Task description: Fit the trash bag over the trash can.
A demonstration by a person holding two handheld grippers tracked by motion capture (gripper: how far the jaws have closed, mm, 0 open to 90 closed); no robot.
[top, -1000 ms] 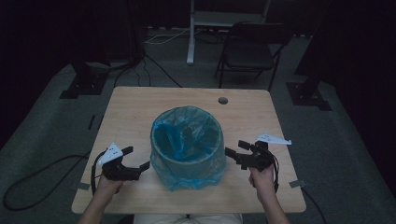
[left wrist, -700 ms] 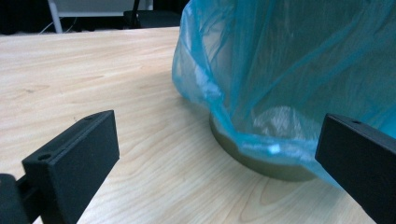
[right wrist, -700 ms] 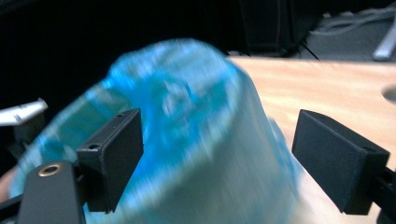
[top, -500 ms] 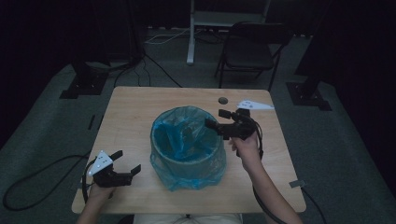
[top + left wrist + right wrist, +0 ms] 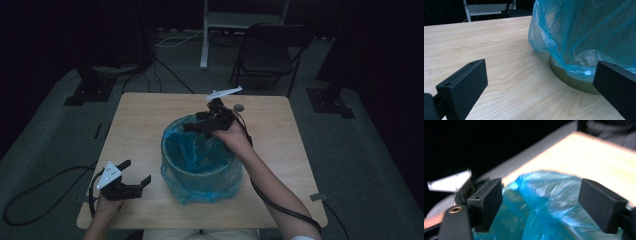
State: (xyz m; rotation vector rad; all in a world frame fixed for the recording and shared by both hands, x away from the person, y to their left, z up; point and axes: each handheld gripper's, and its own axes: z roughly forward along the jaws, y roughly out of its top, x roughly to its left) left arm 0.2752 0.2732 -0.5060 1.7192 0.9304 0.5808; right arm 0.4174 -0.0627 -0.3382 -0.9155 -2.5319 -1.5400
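Right gripper (image 5: 192,124) hovers spread over the far rim of the blue-bagged bin (image 5: 201,172); left gripper (image 5: 134,175) rests spread beside the bin

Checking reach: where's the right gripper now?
High view: the right gripper hovers over the far rim of the blue-bagged bin, jaws open, near the small round object.

The bin (image 5: 202,165) is lined with a thin, glossy, crinkled blue plastic bag (image 5: 584,37). The table (image 5: 499,50) is made of pale, smooth, matt wood grain. Matt black plastic is seen on the jaws.
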